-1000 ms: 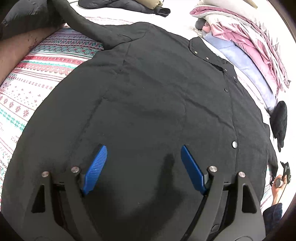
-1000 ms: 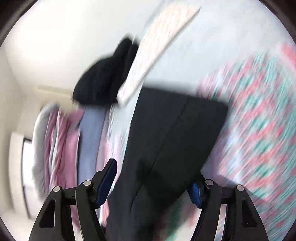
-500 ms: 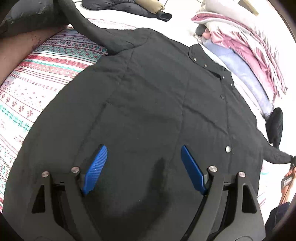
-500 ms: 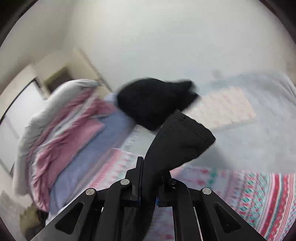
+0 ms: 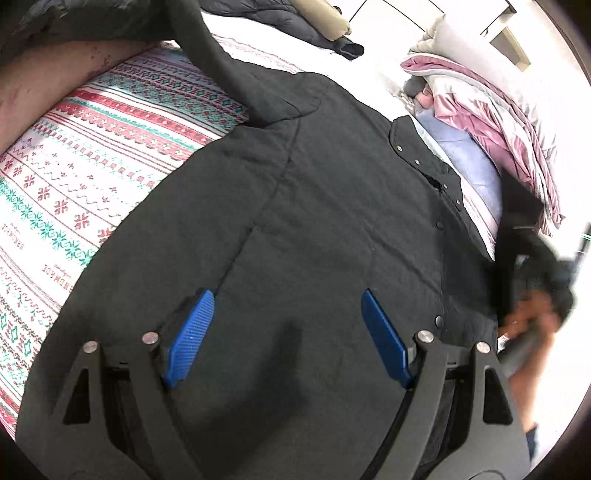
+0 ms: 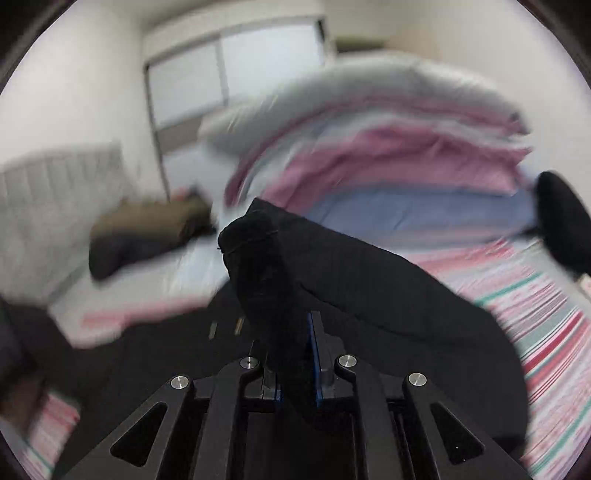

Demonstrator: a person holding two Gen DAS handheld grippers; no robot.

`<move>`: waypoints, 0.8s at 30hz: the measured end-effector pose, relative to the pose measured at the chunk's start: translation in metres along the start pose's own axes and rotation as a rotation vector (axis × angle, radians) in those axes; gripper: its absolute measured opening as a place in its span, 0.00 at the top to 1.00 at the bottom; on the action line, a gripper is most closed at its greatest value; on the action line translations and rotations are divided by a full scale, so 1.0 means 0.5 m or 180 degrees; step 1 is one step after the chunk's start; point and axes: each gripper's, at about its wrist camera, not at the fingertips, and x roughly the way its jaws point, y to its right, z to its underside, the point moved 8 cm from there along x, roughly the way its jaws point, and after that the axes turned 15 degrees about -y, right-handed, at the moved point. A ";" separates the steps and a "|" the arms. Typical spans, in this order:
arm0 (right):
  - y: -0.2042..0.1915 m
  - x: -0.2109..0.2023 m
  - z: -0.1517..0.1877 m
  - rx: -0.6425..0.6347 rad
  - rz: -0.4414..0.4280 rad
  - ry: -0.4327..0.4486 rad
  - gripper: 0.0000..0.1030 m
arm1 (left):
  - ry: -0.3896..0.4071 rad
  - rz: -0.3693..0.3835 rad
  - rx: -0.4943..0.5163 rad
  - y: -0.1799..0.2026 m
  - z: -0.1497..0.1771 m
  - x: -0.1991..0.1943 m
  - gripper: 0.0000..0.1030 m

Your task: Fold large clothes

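1. Coat [image 5: 314, 229], black and quilted, is spread flat across the patterned bedspread [image 5: 96, 155]; a snap-button placket [image 5: 439, 225] runs along its 3 o'clock side in the left wrist view.
2. One sleeve [image 5: 218, 66] is stretched from the shoulder toward 11 o'clock; the other sleeve [image 6: 266, 266] is lifted off the bed and is seen end-on in the right wrist view, its cuff at 12 o'clock above the fingers.
3. Left gripper [image 5: 284, 336] is held over the lower body of the coat, at 6 o'clock in its own view; its blue pads [image 5: 190, 334] are spread wide apart, with only flat fabric seen between them.
4. Right gripper [image 6: 293, 354] is clamped on the raised sleeve, the jaws pressed against the cloth from both sides.
5. Right hand [image 5: 528, 317], blurred, is seen at 4 o'clock in the left wrist view, beside the coat's edge.
6. Folded bedding [image 6: 388, 155] in pink, grey and blue is stacked at 1 o'clock beyond the coat.
7. A further dark garment [image 5: 280, 22] with an olive roll [image 6: 147, 218] is laid near 12 o'clock on the white sheet [image 5: 373, 66].
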 end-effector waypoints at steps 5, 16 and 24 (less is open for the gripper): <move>-0.122 0.203 0.145 -0.0503 0.0599 -0.0729 0.87 | -0.0025 0.0104 -0.0128 -0.021 -0.010 -0.008 0.20; -0.059 0.188 0.100 0.0303 -0.0053 -0.0883 0.81 | -0.0015 0.0181 -0.0133 -0.010 -0.006 -0.015 0.20; -0.149 0.191 0.133 0.0121 -0.1083 -0.1056 0.29 | 0.0015 0.0152 -0.0132 -0.016 -0.015 -0.022 0.20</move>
